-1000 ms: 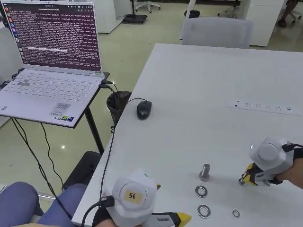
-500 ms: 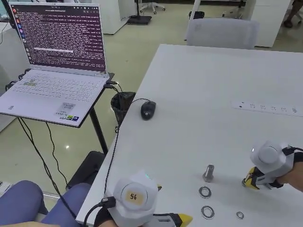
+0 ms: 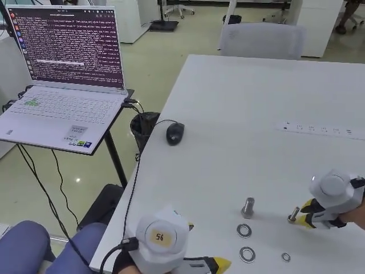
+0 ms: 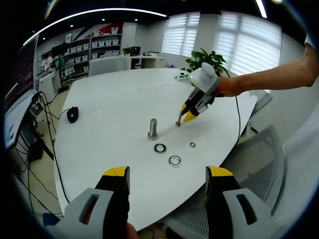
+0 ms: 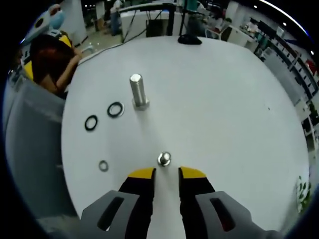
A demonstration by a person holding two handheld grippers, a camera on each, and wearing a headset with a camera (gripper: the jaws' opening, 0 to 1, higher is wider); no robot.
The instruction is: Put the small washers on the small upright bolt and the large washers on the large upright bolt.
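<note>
Two grippers, both empty. My right gripper (image 5: 167, 172) holds its jaws narrow, tips just short of the small upright bolt (image 5: 164, 159), not gripping it. My left gripper (image 4: 168, 173) gapes wide at the near bench (image 3: 239, 125) edge. Beside the large bolt (image 3: 247, 207) lie two large washers (image 3: 244, 230) and, nearer my right gripper, one small washer (image 3: 286, 257); none is threaded. Judgement: washer pickup comes next, needing a low, flat pinch.

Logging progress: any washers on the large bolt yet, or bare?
Bare. The large bolt stands upright with an empty shank; both large washers lie flat on the table beside it.
</note>
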